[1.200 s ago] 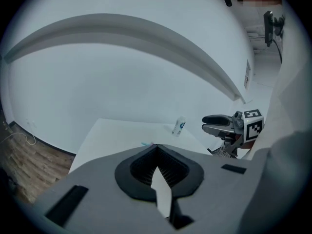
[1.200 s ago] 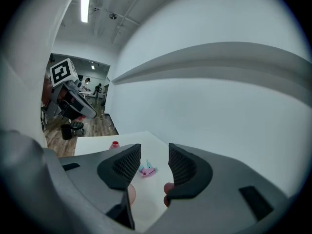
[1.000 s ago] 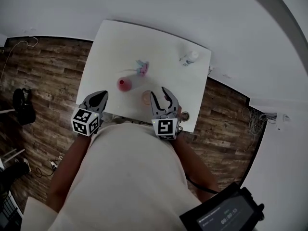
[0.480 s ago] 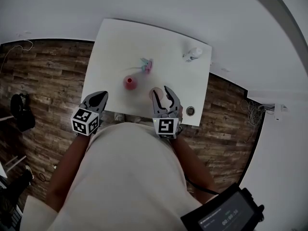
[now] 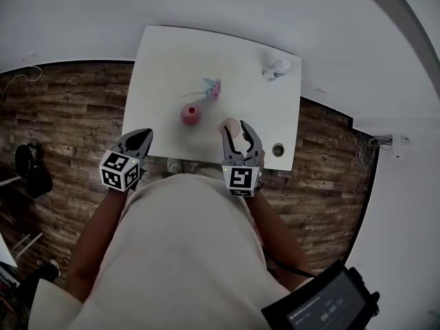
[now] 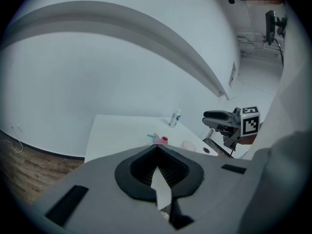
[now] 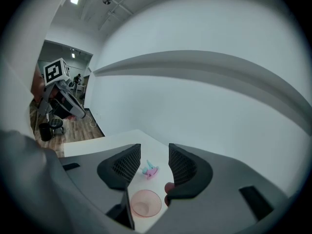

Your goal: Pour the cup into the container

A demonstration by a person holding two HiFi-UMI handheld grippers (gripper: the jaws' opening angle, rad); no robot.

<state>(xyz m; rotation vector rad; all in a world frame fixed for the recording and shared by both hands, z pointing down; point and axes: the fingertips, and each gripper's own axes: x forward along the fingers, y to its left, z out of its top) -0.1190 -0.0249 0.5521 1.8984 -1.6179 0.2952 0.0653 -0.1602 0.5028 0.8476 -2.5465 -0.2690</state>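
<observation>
Table (image 5: 158, 67) holds one cup (image 5: 192, 114), one bowl (image 5: 229, 126), one toy (image 5: 212, 88), one bottle (image 5: 276, 68).

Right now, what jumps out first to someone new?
The white table stands out against the dark wood floor, with a translucent pink cup near its front edge. The right gripper hovers open over that cup; the left gripper is shut, by the table's near-left corner.

A white table (image 5: 165, 67) stands on a wood-plank floor (image 5: 62, 115). On it sit a pink cup (image 5: 191, 114), a translucent pink container (image 5: 227, 125) near the front edge, a pink-and-teal toy (image 5: 213, 88) and a small white bottle (image 5: 276, 68) by the far right corner.
</observation>
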